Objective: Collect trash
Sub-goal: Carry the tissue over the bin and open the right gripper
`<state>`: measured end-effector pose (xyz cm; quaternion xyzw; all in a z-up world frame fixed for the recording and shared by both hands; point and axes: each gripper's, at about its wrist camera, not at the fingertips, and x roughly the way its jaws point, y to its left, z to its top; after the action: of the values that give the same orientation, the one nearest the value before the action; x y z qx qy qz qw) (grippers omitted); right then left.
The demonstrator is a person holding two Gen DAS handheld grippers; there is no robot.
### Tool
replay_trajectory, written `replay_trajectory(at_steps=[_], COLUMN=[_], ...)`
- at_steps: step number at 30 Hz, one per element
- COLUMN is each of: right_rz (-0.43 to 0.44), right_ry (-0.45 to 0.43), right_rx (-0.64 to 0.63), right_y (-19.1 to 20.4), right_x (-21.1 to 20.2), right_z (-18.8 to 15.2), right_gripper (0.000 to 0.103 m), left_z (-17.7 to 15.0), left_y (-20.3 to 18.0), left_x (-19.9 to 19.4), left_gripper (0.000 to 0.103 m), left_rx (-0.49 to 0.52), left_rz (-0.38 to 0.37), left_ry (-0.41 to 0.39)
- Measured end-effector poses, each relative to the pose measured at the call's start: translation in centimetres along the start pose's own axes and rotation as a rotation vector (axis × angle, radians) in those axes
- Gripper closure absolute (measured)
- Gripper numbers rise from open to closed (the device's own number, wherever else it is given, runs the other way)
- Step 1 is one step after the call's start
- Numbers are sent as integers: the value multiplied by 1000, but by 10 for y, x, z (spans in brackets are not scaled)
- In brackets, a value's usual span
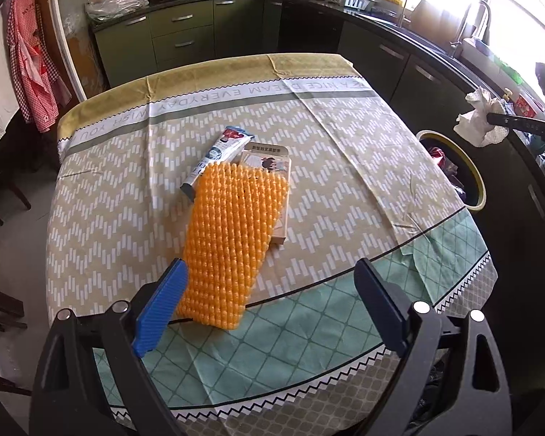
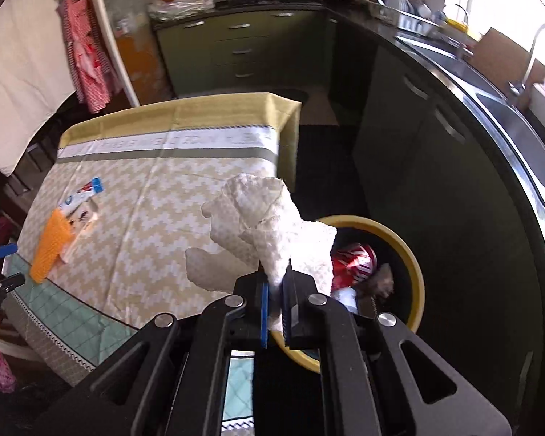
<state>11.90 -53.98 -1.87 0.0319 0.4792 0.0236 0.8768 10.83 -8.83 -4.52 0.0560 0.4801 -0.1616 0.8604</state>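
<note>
My right gripper [image 2: 277, 285] is shut on a crumpled white paper towel [image 2: 269, 225] and holds it in the air over the near rim of a yellow-rimmed bin [image 2: 414, 265] beside the table. The towel also shows in the left wrist view [image 1: 481, 118], above the bin [image 1: 477, 181]. My left gripper [image 1: 272, 290] is open and empty above the table's near part. An orange foam net [image 1: 229, 243] lies just ahead of it, partly over a flat card box [image 1: 276, 167] and a toothpaste tube [image 1: 218, 156].
The table [image 1: 327, 138] has a patterned cloth. The bin holds a red and white wrapper [image 2: 356, 259] and other trash. Dark green cabinets [image 2: 436, 138] and a sink counter run along the right; a stove with pots stands at the back.
</note>
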Motion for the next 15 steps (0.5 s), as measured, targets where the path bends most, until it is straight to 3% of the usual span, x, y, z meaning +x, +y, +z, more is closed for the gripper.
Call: replay_trajectory(at_steps=[5,7,8,15], right_rz=[-47,-64,-81,-38], right_ry=[58,90,90,64], right_rx=[109,125,140,180], right_y=[-64,-79,-85,-84], right_x=[38,52,57,55], right_z=[-16,-26,-30,-41], right_gripper=[95,71,51,42], left_z=[3,5,6,12], left_y=[-11,-13,-14,-17], left_x=[3,4,4,9], left_gripper=[15,15,15,15], left_rx=[24,31,34,61], left_rz=[1,7,10,31], left_ry=[6,8,11,19])
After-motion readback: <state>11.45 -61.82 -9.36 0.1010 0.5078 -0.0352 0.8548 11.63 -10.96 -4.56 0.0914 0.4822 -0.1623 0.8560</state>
